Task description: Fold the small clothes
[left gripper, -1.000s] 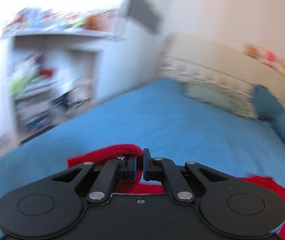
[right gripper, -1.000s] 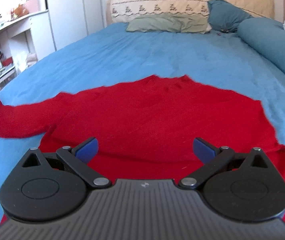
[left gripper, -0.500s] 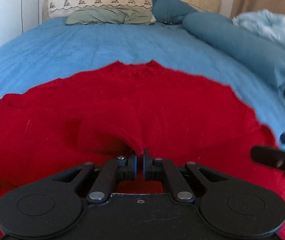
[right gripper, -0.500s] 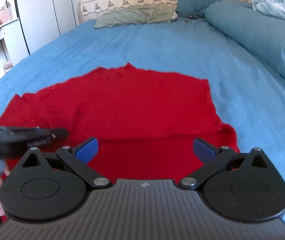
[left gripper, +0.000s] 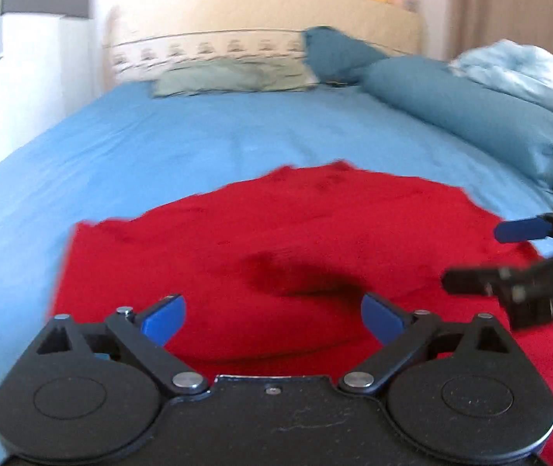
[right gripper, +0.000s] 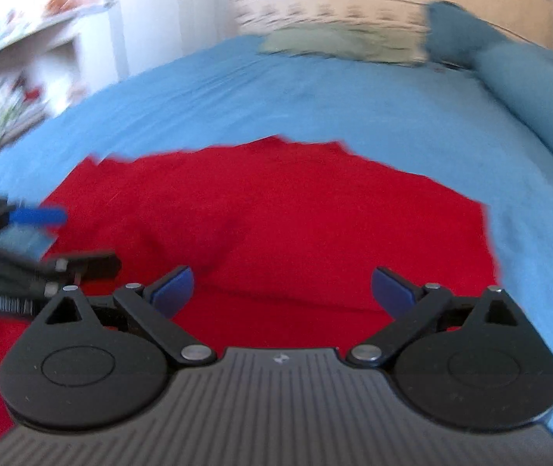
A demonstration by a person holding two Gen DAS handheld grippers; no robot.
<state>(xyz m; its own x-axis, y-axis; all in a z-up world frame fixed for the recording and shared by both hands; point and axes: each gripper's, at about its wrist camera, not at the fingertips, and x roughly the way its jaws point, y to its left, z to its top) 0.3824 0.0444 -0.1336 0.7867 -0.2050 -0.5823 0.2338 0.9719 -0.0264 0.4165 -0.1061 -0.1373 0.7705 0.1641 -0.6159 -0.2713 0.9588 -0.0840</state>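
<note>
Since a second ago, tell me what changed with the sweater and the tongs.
The left tongs carried the sleeve across onto the red sweater, then opened and let it go. The right tongs stayed open and empty; the sweater stayed flat on the blue bed.

No legible text, brand or no. is found in either view. Only a small embossed mark is seen on the right gripper's (right gripper: 282, 293) housing; unreadable.

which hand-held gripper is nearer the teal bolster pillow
Right. The right hand-held gripper is over the red sweater's side toward the teal bolster pillow; the left hand-held gripper is farther away.
</note>
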